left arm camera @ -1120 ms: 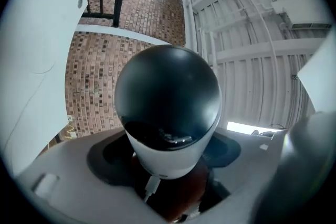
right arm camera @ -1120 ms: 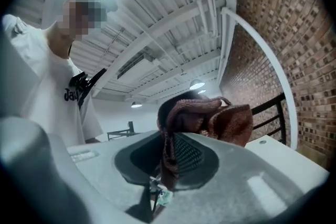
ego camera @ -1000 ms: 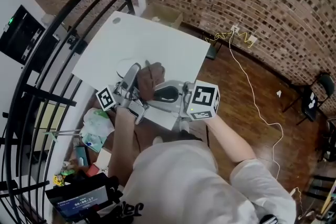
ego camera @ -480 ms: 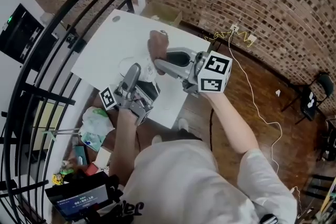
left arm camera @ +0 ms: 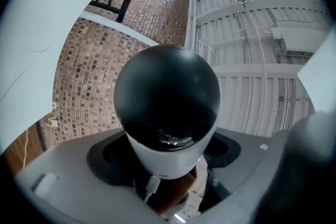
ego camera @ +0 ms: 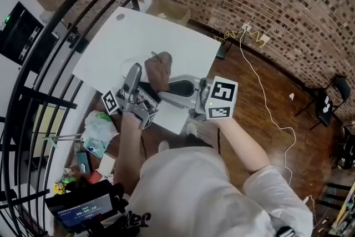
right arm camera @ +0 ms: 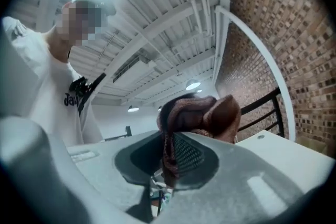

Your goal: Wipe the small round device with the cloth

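Your left gripper (left arm camera: 167, 159) is clamped on the white base of the small dome camera (left arm camera: 167, 89), raised and tilted up over the white table (ego camera: 166, 36). Your right gripper (right arm camera: 170, 161) pinches the soft brown cloth (right arm camera: 197, 115) near it. The glossy dome probably slips and scratches easily, so hold the base and wipe lightly.
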A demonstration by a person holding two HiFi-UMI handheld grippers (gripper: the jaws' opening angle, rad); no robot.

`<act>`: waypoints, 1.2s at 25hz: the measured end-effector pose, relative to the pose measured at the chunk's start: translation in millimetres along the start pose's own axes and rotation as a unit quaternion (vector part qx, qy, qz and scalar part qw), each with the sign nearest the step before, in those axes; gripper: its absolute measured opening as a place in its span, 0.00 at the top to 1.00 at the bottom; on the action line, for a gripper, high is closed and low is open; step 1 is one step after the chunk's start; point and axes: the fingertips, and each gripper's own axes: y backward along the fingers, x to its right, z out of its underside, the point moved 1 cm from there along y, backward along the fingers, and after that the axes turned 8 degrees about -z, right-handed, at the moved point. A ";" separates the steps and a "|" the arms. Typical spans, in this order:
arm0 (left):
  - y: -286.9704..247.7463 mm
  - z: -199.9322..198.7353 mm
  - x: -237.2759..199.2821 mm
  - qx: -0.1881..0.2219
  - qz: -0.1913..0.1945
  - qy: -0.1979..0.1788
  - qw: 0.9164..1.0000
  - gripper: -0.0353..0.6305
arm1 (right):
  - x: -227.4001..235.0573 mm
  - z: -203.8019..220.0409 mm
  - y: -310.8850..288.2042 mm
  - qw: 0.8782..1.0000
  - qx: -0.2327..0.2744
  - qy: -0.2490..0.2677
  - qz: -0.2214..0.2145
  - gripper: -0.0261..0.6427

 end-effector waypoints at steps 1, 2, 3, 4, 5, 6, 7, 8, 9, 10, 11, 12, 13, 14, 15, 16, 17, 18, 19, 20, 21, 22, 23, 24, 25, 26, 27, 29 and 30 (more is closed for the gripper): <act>1.0 2.2 1.1 -0.004 0.005 0.000 1.000 0.35 | 7.2 -8.9 11.1 0.999 0.027 -0.008 0.018 0.90; 2.1 4.5 3.2 -0.010 0.013 -0.002 1.000 0.35 | 17.5 -19.9 23.9 0.997 0.055 -0.013 0.043 0.90; 2.8 7.2 6.6 -0.019 0.022 -0.004 1.000 0.35 | 29.4 -30.7 35.9 0.995 0.076 -0.015 0.069 0.90; 2.9 10.6 10.8 -0.029 0.032 -0.006 0.999 0.35 | 40.5 -39.5 44.6 0.992 0.089 -0.015 0.089 0.90; 2.6 14.5 15.0 -0.040 0.041 -0.008 0.998 0.35 | 48.6 -45.8 48.4 0.991 0.092 -0.014 0.098 0.90; 2.0 18.7 18.3 -0.050 0.049 -0.010 0.998 0.35 | 53.0 -50.0 47.2 0.991 0.090 -0.012 0.098 0.90; 0.8 22.9 20.7 -0.058 0.054 -0.013 0.997 0.35 | 54.0 -52.6 42.3 0.992 0.083 -0.010 0.091 0.90; -1.2 26.4 22.1 -0.062 0.057 -0.014 0.996 0.35 | 52.9 -53.8 35.7 0.994 0.075 -0.010 0.081 0.90; -3.7 28.6 22.5 -0.064 0.059 -0.015 0.996 0.35 | 51.0 -53.8 29.7 0.995 0.067 -0.010 0.072 0.90; -6.3 28.9 21.7 -0.061 0.059 -0.014 0.996 0.35 | 49.2 -52.8 25.8 0.996 0.062 -0.014 0.066 0.90; -8.5 27.1 19.7 -0.055 0.057 -0.013 0.997 0.35 | 47.8 -50.6 24.5 0.996 0.061 -0.019 0.063 0.90; -10.2 24.4 16.8 -0.048 0.052 -0.012 0.997 0.35 | 46.5 -46.6 24.9 0.996 0.060 -0.027 0.061 0.90; -11.8 21.6 12.9 -0.043 0.044 -0.014 0.998 0.35 | 45.1 -40.4 25.7 0.996 0.059 -0.035 0.062 0.90; -13.0 19.7 8.3 -0.041 0.033 -0.018 0.998 0.35 | 43.3 -32.3 26.2 0.995 0.058 -0.046 0.063 0.90; -13.5 18.5 3.0 -0.040 0.019 -0.025 0.999 0.35 | 40.9 -23.0 26.3 0.994 0.061 -0.059 0.064 0.90; -13.0 17.7 -2.9 -0.039 0.005 -0.032 0.999 0.35 | 37.7 -13.1 25.9 0.993 0.067 -0.076 0.063 0.90; -11.8 16.9 -9.7 -0.038 -0.010 -0.039 0.998 0.35 | 34.1 -2.9 25.1 0.991 0.075 -0.094 0.062 0.90; -10.0 16.2 -17.6 -0.038 -0.027 -0.048 0.998 0.35 | 31.1 7.1 24.5 0.988 0.084 -0.110 0.062 0.90; -7.4 15.7 -26.9 -0.041 -0.048 -0.063 0.996 0.35 | 29.4 16.7 24.5 0.986 0.090 -0.125 0.065 0.90; -3.5 15.6 -38.4 -0.048 -0.077 -0.086 0.992 0.35 | 29.2 25.9 25.8 0.983 0.095 -0.137 0.071 0.90; 2.4 15.9 -52.7 -0.059 -0.113 -0.117 0.985 0.35 | 30.7 34.9 29.5 0.981 0.098 -0.146 0.083 0.90; 10.6 16.0 -70.6 -0.074 -0.156 -0.152 0.973 0.35 | 34.4 44.7 36.6 0.978 0.099 -0.152 0.104 0.90; 20.7 15.6 -91.5 -0.095 -0.202 -0.193 0.956 0.35 | 40.2 56.1 47.5 0.975 0.094 -0.154 0.134 0.90; 31.4 14.3 -113.6 -0.119 -0.245 -0.240 0.931 0.35 | 47.1 69.1 61.2 0.970 0.084 -0.154 0.168 0.90; 41.6 13.1 -135.3 -0.146 -0.282 -0.290 0.903 0.35 | 53.5 82.7 76.4 0.965 0.073 -0.157 0.199 0.90; 51.8 12.5 -156.1 -0.173 -0.312 -0.333 0.873 0.35 | 58.5 95.7 91.5 0.959 0.065 -0.165 0.223 0.90; 62.6 13.0 -176.2 -0.200 -0.340 -0.369 0.842 0.35 | 61.9 107.7 105.1 0.953 0.060 -0.176 0.240 0.90; 86.3 16.5 -213.0 -0.253 -0.389 -0.422 0.779 0.35 | 65.2 129.6 126.1 0.942 0.048 -0.200 0.264 0.90; 98.3 19.2 -229.6 -0.276 -0.409 -0.442 0.749 0.35 | 65.8 139.8 133.8 0.938 0.040 -0.210 0.272 0.90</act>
